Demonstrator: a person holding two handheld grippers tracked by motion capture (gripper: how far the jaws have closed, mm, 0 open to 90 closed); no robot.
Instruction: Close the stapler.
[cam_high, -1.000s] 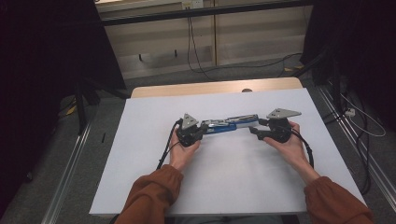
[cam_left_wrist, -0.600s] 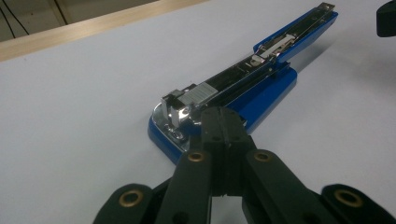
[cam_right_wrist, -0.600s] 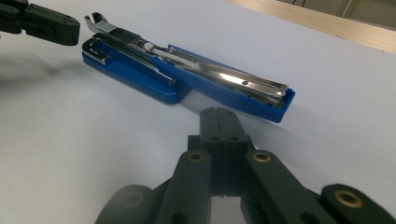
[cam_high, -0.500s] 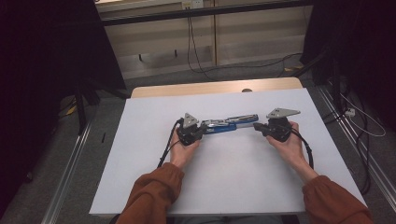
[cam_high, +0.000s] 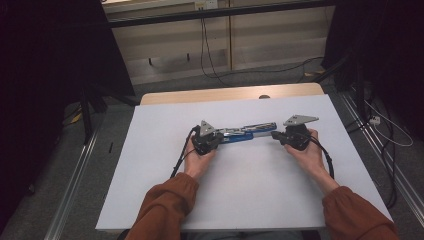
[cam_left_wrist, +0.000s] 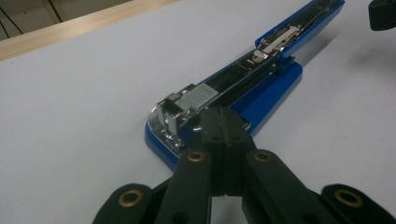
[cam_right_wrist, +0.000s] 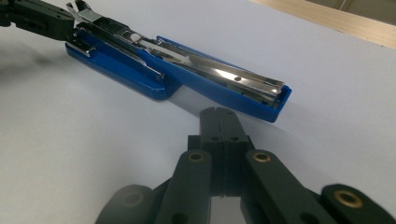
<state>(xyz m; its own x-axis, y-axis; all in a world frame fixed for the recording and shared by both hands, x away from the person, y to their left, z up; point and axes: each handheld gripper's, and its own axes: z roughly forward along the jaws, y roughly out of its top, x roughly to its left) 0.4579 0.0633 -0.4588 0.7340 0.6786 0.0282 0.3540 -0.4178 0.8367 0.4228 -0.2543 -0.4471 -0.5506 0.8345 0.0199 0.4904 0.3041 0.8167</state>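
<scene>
While both hands rest on the white sheet (cam_high: 250, 200), a blue stapler (cam_high: 247, 134) lies folded out flat near the sheet's middle, its length running from one gripper to the other. Taking the stapler as landmark: its base end with the metal anvil plate points toward the left gripper (cam_high: 214, 140), and its opened top arm, chrome staple channel facing up, points toward the right gripper (cam_high: 277, 136).

Left gripper: jaws fully closed, pads meeting with no gap. In the left gripper view the closed tips (cam_left_wrist: 223, 122) sit right at the stapler's (cam_left_wrist: 243, 88) base end, beside the chrome anvil; whether they press on the metal or merely touch it cannot be told. Nothing is clamped between the pads.

Right gripper: jaws likewise closed flat together, having just been closing, with nothing between them. In the right gripper view the tips (cam_right_wrist: 218, 122) stand just short of the stapler's (cam_right_wrist: 187, 70) open arm end, a narrow strip of white sheet showing between tip and blue edge. The left gripper's jaws (cam_right_wrist: 60, 21) appear at the stapler's far end in that same view.

Beyond the stapler, a wooden table edge (cam_high: 230, 94) borders the far side of the sheet. Rust-coloured sleeves (cam_high: 165, 210) enter from the near side.
</scene>
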